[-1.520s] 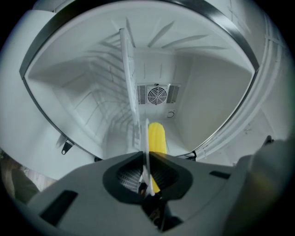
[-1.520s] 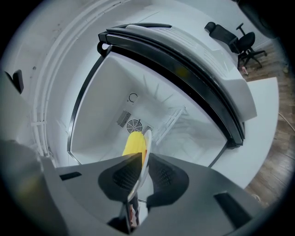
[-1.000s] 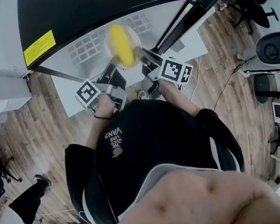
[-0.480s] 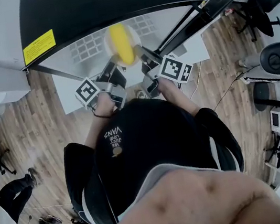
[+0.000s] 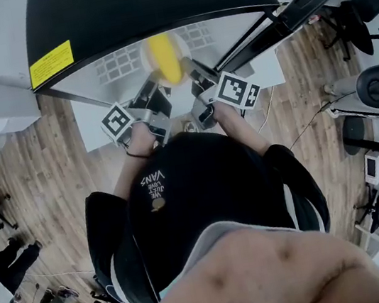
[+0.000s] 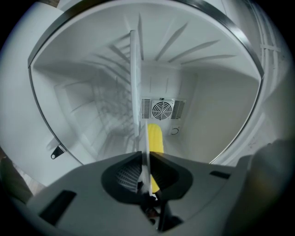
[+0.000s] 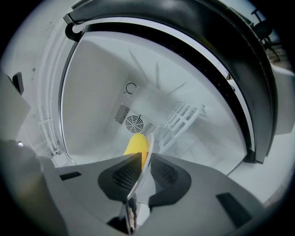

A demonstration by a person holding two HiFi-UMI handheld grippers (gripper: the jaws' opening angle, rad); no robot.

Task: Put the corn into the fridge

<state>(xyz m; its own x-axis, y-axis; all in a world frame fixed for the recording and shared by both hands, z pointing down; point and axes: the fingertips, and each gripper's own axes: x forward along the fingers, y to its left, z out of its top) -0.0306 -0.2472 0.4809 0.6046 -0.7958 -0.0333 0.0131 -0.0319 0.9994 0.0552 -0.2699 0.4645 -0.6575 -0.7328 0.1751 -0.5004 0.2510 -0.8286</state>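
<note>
My left gripper [image 6: 144, 159] and right gripper [image 7: 145, 160] stay clamped on opposite rims of the white plate [image 6: 134, 83]. The corn [image 6: 155, 138] lies on it between them, just ahead. It has edged slightly deeper into the fridge [image 6: 221, 110]; set-down remains.

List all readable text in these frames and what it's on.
"WE JUST LOVE VANS": upside down on the person's black shirt.
Too small to read: the print on the yellow label on the fridge top.
Both gripper views: no text.
</note>
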